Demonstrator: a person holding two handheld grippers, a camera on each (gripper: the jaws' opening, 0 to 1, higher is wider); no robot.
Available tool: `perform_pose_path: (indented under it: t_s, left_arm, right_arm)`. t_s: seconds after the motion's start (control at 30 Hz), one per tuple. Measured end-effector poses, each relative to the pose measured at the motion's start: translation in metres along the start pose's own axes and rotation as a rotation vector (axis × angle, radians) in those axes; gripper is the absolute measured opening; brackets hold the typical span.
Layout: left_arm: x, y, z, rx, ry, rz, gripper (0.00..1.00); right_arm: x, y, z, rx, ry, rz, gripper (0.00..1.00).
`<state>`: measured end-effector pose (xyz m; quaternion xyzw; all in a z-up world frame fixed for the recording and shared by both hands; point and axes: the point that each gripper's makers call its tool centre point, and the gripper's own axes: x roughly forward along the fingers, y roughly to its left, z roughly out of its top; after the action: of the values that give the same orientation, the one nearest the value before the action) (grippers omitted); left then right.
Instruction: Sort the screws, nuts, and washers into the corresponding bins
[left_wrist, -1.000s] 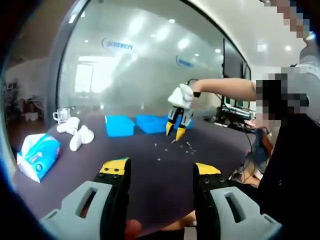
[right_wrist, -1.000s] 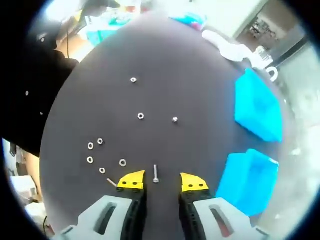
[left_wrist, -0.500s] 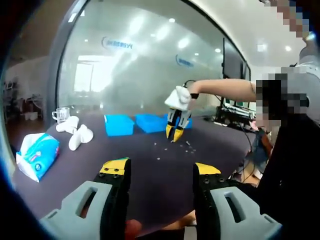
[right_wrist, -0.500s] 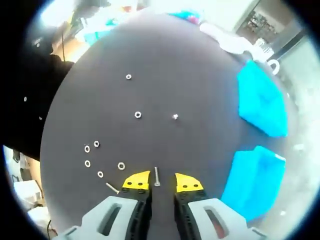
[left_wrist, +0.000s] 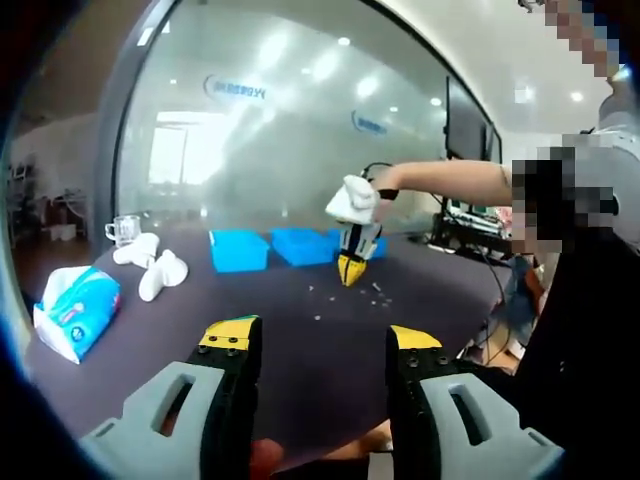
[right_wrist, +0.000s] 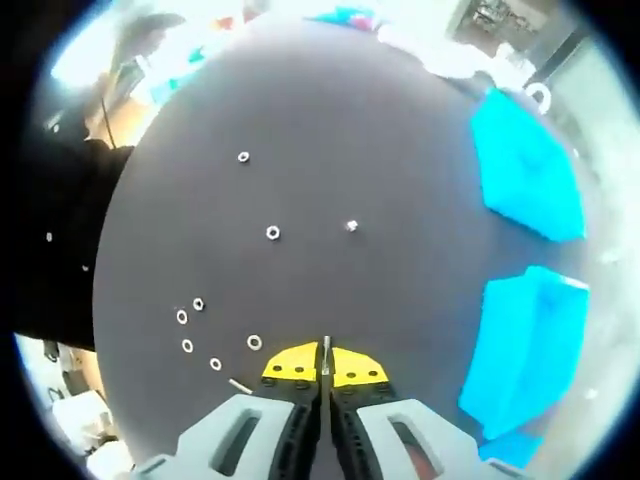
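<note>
Right gripper (right_wrist: 326, 366) is pinching a screw (right_wrist: 326, 352) lengthwise between closed yellow tips, low over the dark table (right_wrist: 400, 150) for a clean lift toward the blue bins (right_wrist: 528, 180); left gripper (left_wrist: 318, 340) is idling spread apart, empty, clear

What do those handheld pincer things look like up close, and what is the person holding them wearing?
Each one has grey plastic bodies with cut-out slots, black jaws and yellow tips carrying small dark screw holes: the left gripper, the right gripper. In the left gripper view the right one has a white top part, and a thin dark cable runs along the person's bare forearm, which comes out of a grey short sleeve.
</note>
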<state>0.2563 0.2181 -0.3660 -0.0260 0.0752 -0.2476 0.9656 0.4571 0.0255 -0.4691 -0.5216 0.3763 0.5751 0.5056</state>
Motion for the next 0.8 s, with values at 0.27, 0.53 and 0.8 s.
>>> perform_pose_path:
  t_s: [0.27, 0.53, 0.8]
  left_arm:
    - [-0.001, 0.002, 0.001, -0.005, -0.004, 0.004, 0.48]
    - [0.006, 0.003, 0.008, -0.004, -0.021, -0.005, 0.48]
    - [0.018, -0.003, 0.016, 0.005, -0.032, -0.029, 0.48]
  right_arm:
    - [-0.02, 0.01, 0.016, 0.151, -0.184, 0.046, 0.0]
    - [-0.054, 0.008, 0.01, 0.348, -0.403, -0.025, 0.0]
    - [-0.096, 0.0, -0.027, 0.542, -0.591, -0.295, 0.0]
